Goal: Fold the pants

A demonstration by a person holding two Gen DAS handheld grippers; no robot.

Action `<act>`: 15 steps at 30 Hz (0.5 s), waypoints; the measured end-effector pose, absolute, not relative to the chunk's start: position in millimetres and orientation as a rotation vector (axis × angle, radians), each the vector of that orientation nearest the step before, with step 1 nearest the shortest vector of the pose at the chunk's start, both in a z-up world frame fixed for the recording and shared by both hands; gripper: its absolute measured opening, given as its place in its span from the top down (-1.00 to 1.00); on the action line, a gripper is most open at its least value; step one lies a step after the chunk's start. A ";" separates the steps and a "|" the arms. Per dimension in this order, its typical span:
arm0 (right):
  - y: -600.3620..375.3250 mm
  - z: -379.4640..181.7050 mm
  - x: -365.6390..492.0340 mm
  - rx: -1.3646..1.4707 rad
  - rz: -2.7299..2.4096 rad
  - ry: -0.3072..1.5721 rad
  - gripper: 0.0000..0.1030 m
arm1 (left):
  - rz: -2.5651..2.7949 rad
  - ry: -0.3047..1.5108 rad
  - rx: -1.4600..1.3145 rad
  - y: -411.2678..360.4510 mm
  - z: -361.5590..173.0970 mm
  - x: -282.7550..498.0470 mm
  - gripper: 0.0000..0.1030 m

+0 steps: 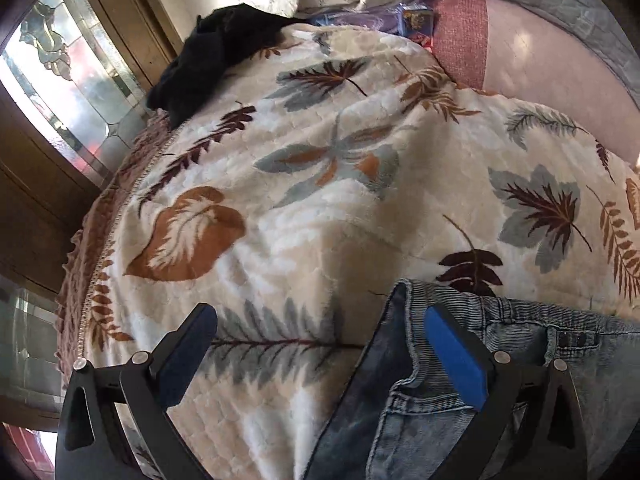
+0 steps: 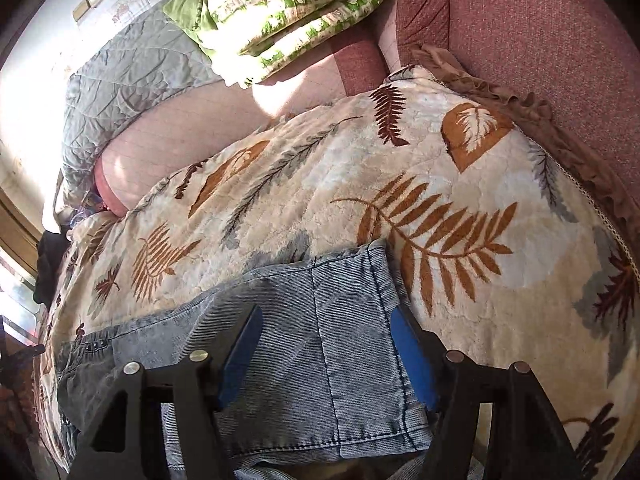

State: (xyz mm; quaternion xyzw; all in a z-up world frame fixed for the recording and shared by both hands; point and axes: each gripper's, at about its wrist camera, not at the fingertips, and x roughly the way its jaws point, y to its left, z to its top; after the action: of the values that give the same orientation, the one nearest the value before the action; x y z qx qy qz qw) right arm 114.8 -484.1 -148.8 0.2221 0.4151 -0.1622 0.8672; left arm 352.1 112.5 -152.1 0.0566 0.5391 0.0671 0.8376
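Note:
Light blue washed jeans [image 2: 352, 344] lie flat on a cream blanket with a leaf pattern [image 2: 400, 168]. In the right wrist view a hemmed, folded edge of the jeans reaches up between the fingers. My right gripper [image 2: 326, 314] hovers over this denim, open, its blue pads [image 2: 412, 356] apart from the cloth. In the left wrist view the jeans [image 1: 432, 412] show a pocket and waistband at the lower right. My left gripper [image 1: 320, 320] is open wide: one finger [image 1: 452, 352] is over the denim edge, the other over bare blanket [image 1: 280, 200].
A black garment [image 1: 212, 60] is bunched at the blanket's far left edge near a glazed wooden door [image 1: 60, 92]. A folded green and white quilt [image 2: 280, 12] and a grey quilt [image 2: 132, 80] lie at the back. Pink sheet [image 1: 560, 72] and red cushion [image 2: 540, 40] border the blanket.

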 end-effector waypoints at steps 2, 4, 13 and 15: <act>-485.0 -149.8 118.1 0.451 -0.343 0.873 -0.36 | 0.113 1.176 0.119 103.0 -163.1 359.3 -0.96; -487.9 -150.4 120.7 0.436 -0.354 0.873 -0.36 | 0.078 1.194 0.120 94.0 -170.5 365.8 -0.84; -508.3 -159.1 130.4 0.441 -0.389 0.876 -0.36 | 0.047 1.269 0.103 90.1 -198.7 393.2 -0.25; -509.3 -162.5 133.7 0.440 -0.390 0.880 -0.36 | 0.041 1.262 0.110 88.2 -199.3 393.1 -0.23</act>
State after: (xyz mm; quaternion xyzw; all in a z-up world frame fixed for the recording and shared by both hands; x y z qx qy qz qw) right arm 133.7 -509.3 -162.5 0.2100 0.4199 -0.1862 0.8631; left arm 393.1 88.2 -199.3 0.0514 0.5898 0.0189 0.8057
